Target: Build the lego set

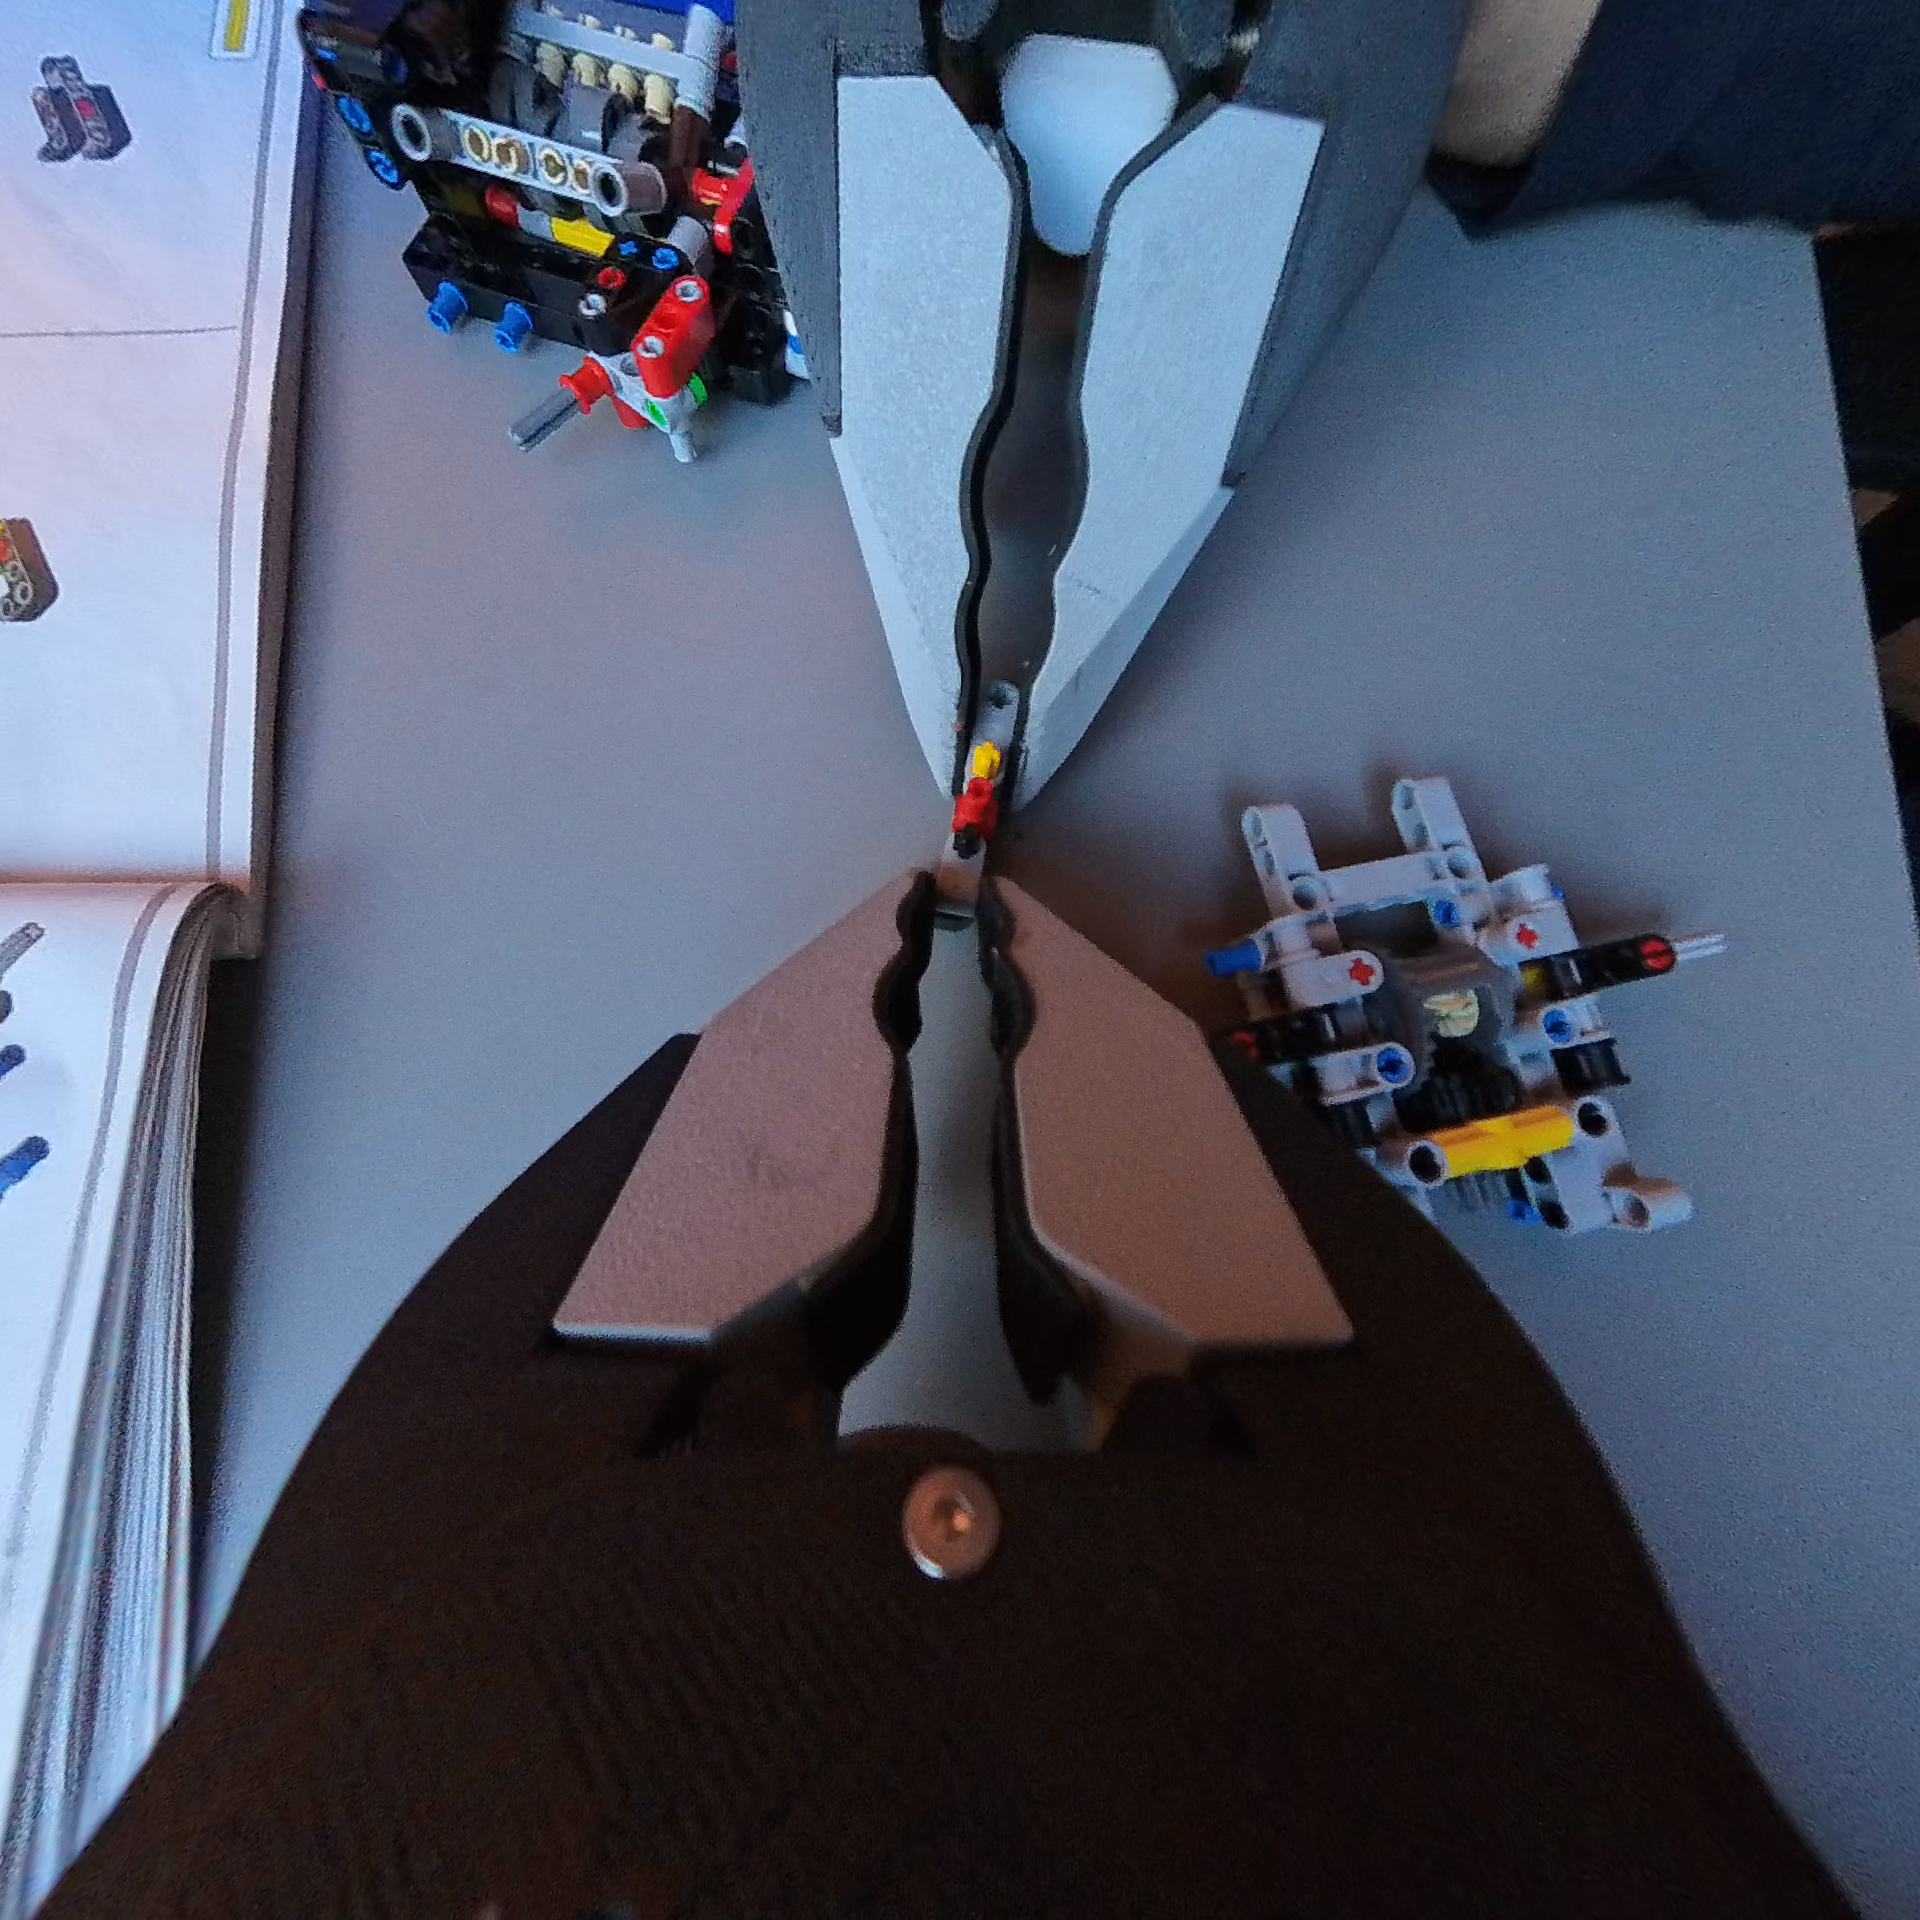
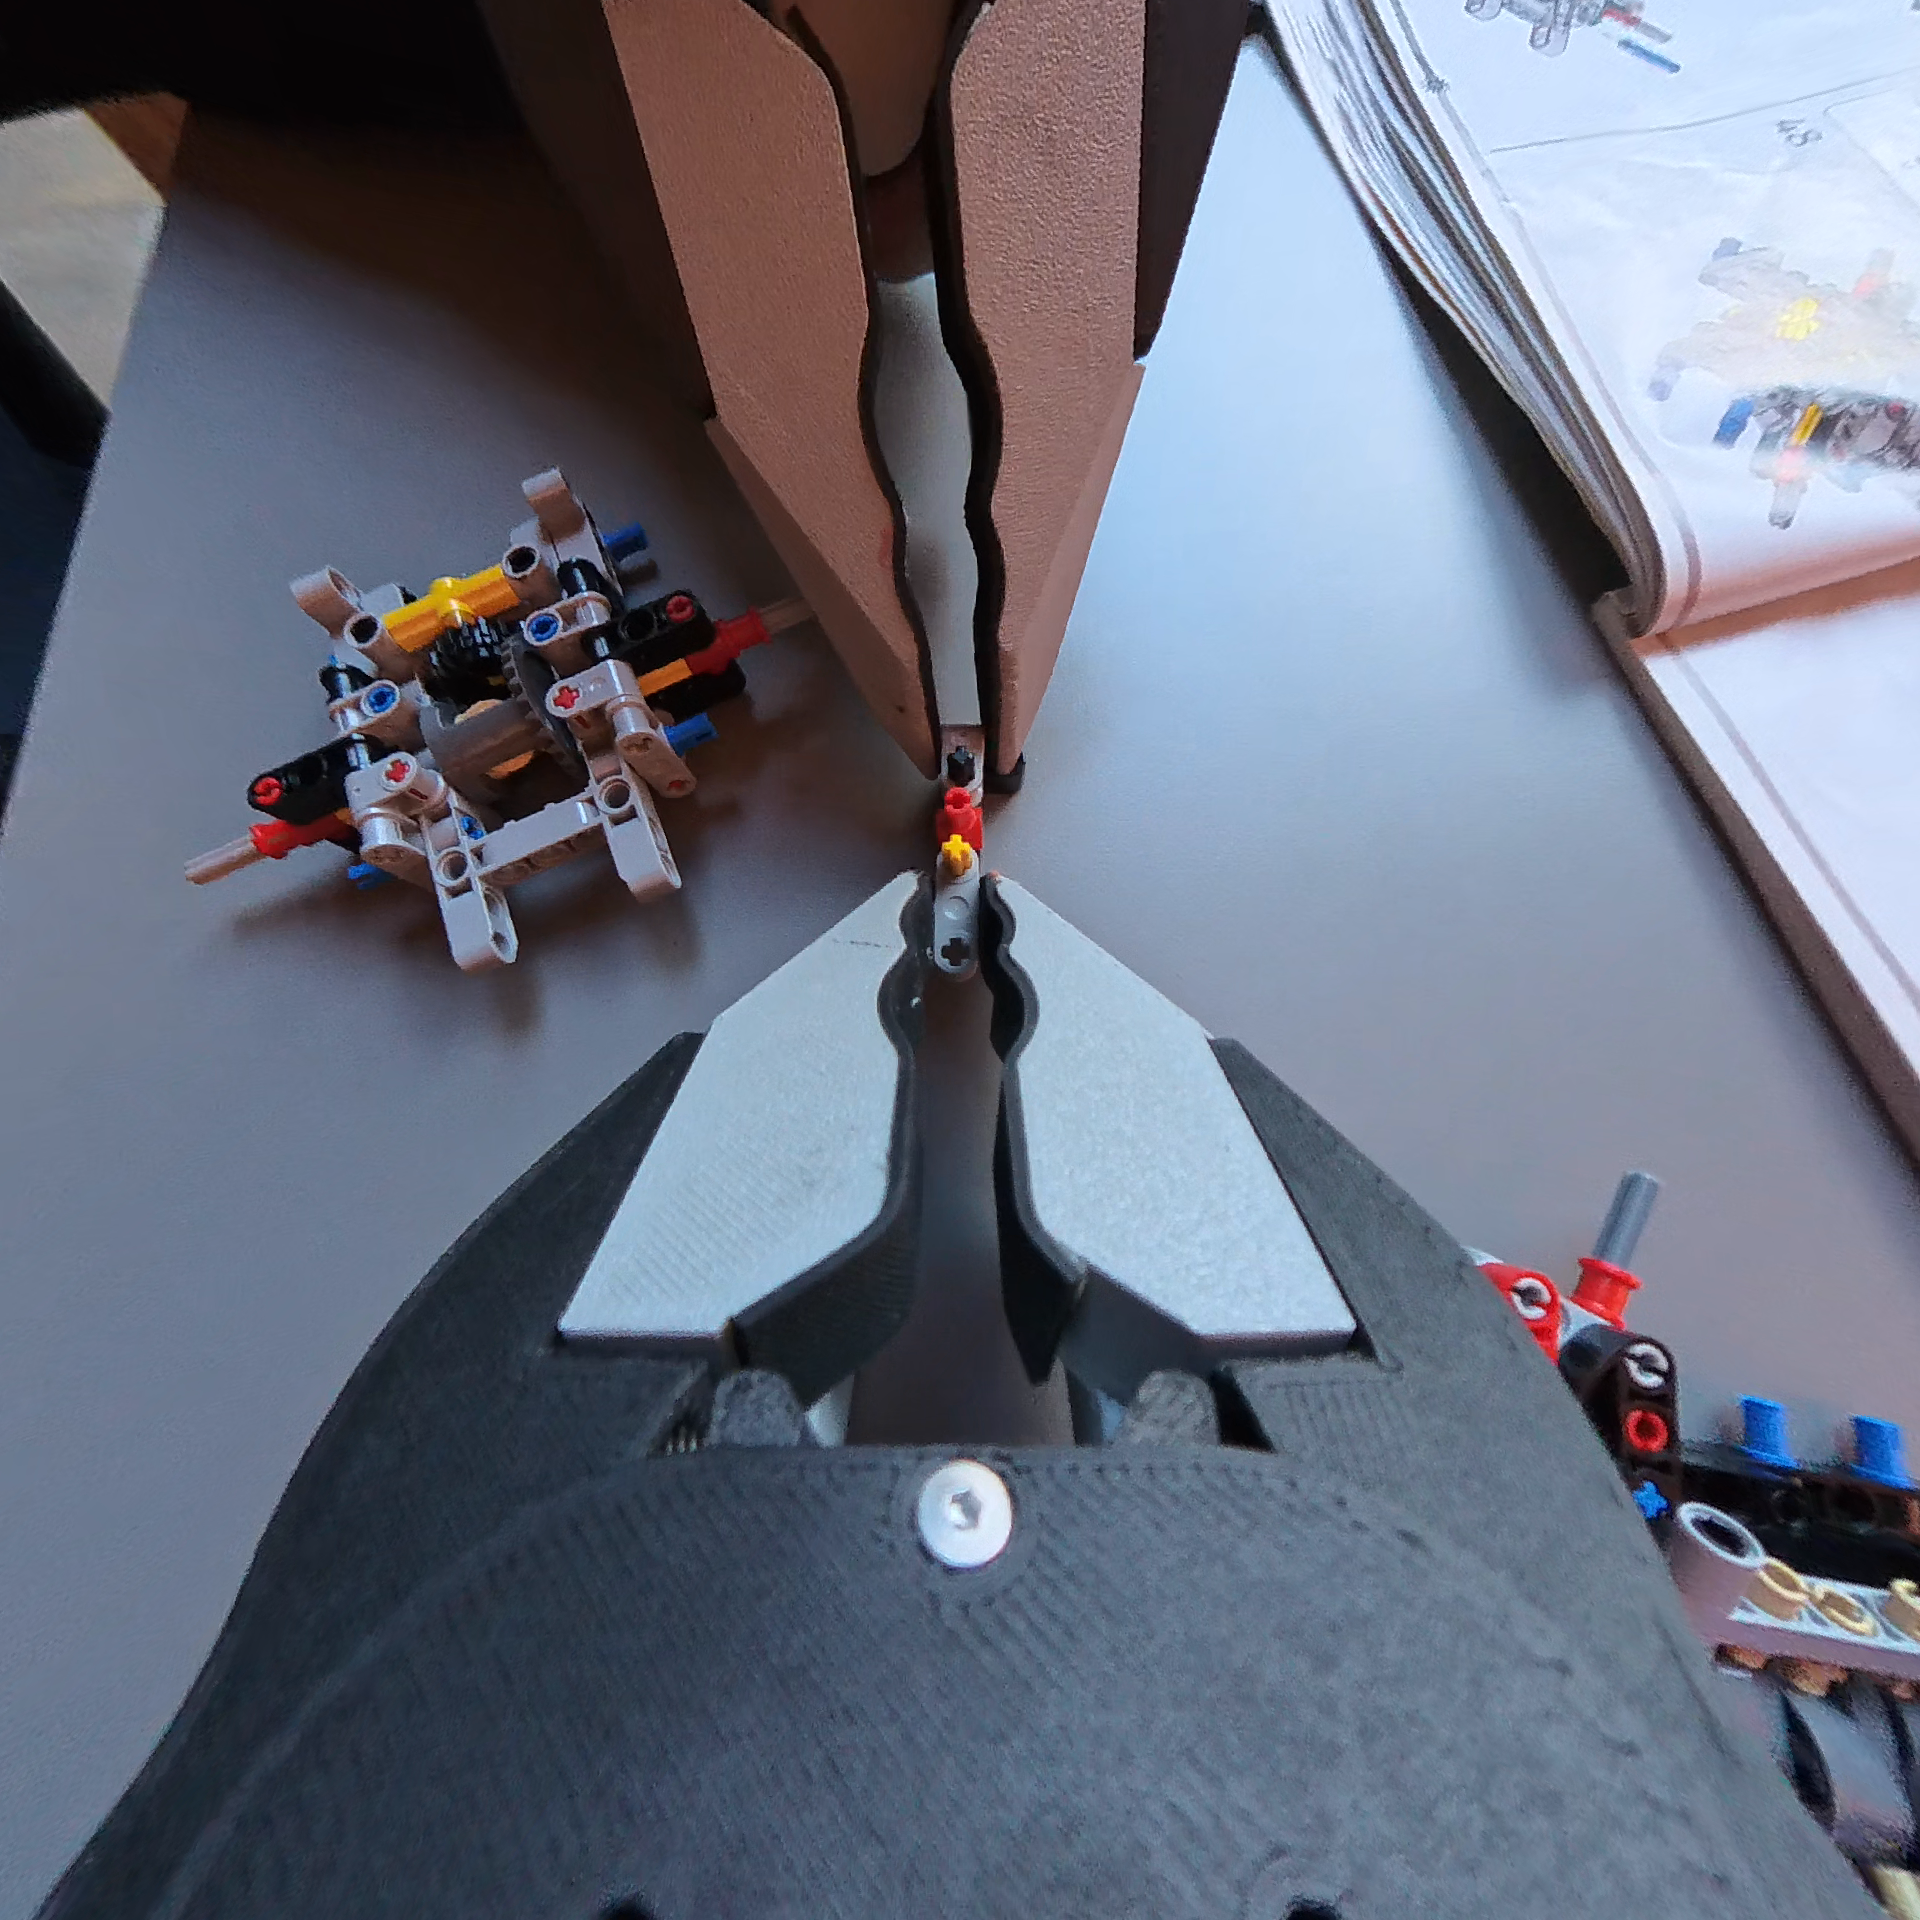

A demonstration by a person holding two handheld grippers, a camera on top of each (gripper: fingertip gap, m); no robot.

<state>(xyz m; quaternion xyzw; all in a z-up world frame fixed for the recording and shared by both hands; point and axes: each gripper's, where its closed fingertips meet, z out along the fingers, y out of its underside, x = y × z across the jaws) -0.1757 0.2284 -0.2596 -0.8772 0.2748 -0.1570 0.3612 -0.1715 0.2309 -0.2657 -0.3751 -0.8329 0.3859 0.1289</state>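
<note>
The left gripper (image 1: 961, 894) has a ribbed black shell, one silver screw (image 1: 951, 1520), pinkish-tan fingers (image 1: 790, 1122); the right gripper (image 2: 958, 914) has pale grey fingers (image 2: 769, 1153), wavy black pads.

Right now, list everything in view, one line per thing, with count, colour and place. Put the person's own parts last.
Small grey beam: one, carrying a yellow axle, red bush and black pin; held above the table between both grippers' tips.
Small brick assembly: one, light grey with black, yellow, red and blue; on the table, beside the meeting tips.
Large brick assembly: one, mostly black with red, blue and tan; farther across the table, near the booklet.
Instruction booklet: one, white, open at the table edge.
Table: one, grey.
Left hand-held gripper: one, tan fingers, pinching the beam's near end.
Right hand-held gripper: one, grey fingers, pinching its opposite end.
</note>
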